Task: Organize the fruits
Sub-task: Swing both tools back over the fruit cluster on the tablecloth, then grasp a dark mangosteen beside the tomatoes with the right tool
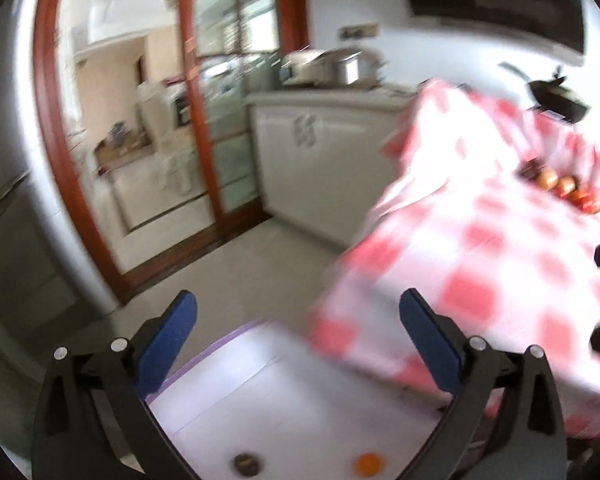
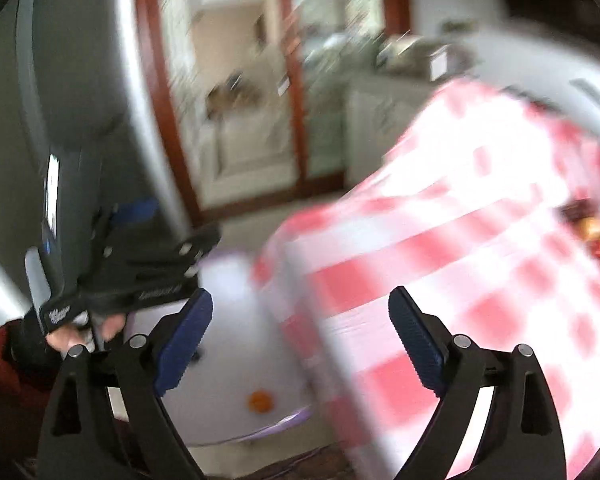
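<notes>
Both views are motion-blurred. My left gripper (image 1: pixel 298 308) is open and empty above a low white surface with a purple edge (image 1: pixel 300 392). On it lie a small orange fruit (image 1: pixel 367 463) and a dark round fruit (image 1: pixel 247 463). More fruits (image 1: pixel 560 188) sit in a row far right on the red-and-white checked tablecloth (image 1: pixel 480 248). My right gripper (image 2: pixel 300 308) is open and empty. The orange fruit (image 2: pixel 261 401) shows below it on the white surface (image 2: pixel 236 360). The left gripper's body (image 2: pixel 140 268) is at the left. Fruits (image 2: pixel 596 236) sit at the cloth's (image 2: pixel 460 240) right edge.
A red-framed glass door (image 1: pixel 196 120) and white cabinets (image 1: pixel 320 160) stand behind. A dark pan (image 1: pixel 556 96) sits at the table's far end. Grey floor (image 1: pixel 240 272) lies between door and table. A grey fridge-like surface (image 2: pixel 80 100) is at the left.
</notes>
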Demonstrator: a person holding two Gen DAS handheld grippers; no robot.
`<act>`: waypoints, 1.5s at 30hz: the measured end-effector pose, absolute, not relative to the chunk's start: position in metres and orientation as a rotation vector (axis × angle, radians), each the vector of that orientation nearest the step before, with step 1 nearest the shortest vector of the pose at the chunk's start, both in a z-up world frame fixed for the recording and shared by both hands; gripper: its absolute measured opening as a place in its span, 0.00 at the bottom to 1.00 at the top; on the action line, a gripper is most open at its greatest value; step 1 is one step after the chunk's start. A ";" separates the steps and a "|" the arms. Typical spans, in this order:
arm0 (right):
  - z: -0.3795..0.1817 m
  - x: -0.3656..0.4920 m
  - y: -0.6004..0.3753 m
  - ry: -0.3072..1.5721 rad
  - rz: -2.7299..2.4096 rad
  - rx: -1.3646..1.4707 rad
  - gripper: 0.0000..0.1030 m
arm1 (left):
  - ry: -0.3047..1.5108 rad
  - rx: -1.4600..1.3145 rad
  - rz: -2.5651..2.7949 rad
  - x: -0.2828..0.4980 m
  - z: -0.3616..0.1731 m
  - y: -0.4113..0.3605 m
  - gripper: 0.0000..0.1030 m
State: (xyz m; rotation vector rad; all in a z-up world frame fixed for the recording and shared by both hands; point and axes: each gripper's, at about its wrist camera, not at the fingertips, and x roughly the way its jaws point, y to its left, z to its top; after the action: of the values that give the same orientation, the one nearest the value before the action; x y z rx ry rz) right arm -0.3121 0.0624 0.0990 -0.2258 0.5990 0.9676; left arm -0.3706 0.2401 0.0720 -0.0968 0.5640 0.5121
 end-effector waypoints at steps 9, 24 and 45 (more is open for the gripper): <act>0.110 -0.203 -0.099 0.562 0.519 -0.026 0.85 | 0.619 -0.081 0.189 -0.213 0.107 0.113 0.98; 0.034 -0.036 -0.285 0.781 0.013 0.320 0.81 | 0.825 -0.243 -0.061 -0.014 0.036 0.003 0.98; 0.003 0.142 -0.272 0.918 0.064 0.040 0.41 | 0.846 -0.317 -0.059 -0.012 0.029 0.013 0.98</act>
State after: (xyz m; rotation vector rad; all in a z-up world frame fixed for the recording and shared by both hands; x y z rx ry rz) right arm 0.1419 -0.2716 0.0029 0.0398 0.9180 0.0637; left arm -0.0119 0.0131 0.0291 -0.3172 0.8460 -0.0593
